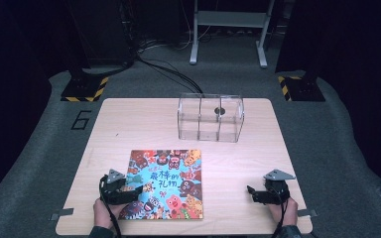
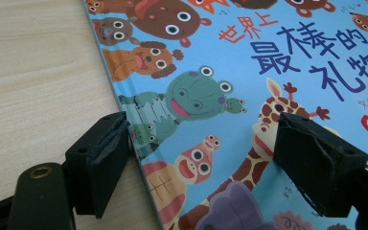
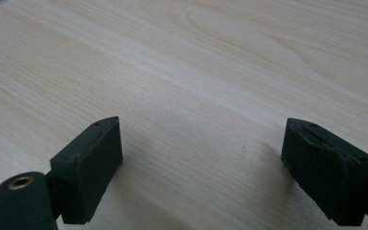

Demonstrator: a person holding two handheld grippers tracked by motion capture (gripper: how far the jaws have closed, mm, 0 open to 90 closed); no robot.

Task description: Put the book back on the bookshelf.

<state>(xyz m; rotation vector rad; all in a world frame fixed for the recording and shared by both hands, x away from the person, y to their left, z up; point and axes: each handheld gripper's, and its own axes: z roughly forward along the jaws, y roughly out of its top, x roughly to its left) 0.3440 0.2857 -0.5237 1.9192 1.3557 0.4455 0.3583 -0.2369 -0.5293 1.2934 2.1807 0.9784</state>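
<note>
While the left tongs point(image 1: 129, 191) hover over the lower left part of the picture book point(image 1: 166, 184), their jaws stand apart, one over the spine edge and one over the cover, as the left gripper view shows with the book point(image 2: 249, 96) between them. It lies flat and closed on the counter point(image 1: 129, 124), near the front edge and left of centre, with the clear plastic organiser point(image 1: 211, 117) standing well apart behind it. The right tongs point(image 1: 254, 193) rest low over bare counter point(image 3: 196, 72) to the right of the book, jaws likewise apart and holding nothing

Judging by its look, the book is a thin, glossy volume: light, fairly stiff across the cover yet likely to sag if lifted by one corner, and smooth enough to slip from rubber pads. Lying flush on the wood, it offers no gap for a jaw to slide under, so the spine edge at the left looks the best place to take hold, where the board is thickest. A pinch across that edge, or a nudge to bring the book past the counter's rim, would probably serve better than pressing down on the slick cover
</note>
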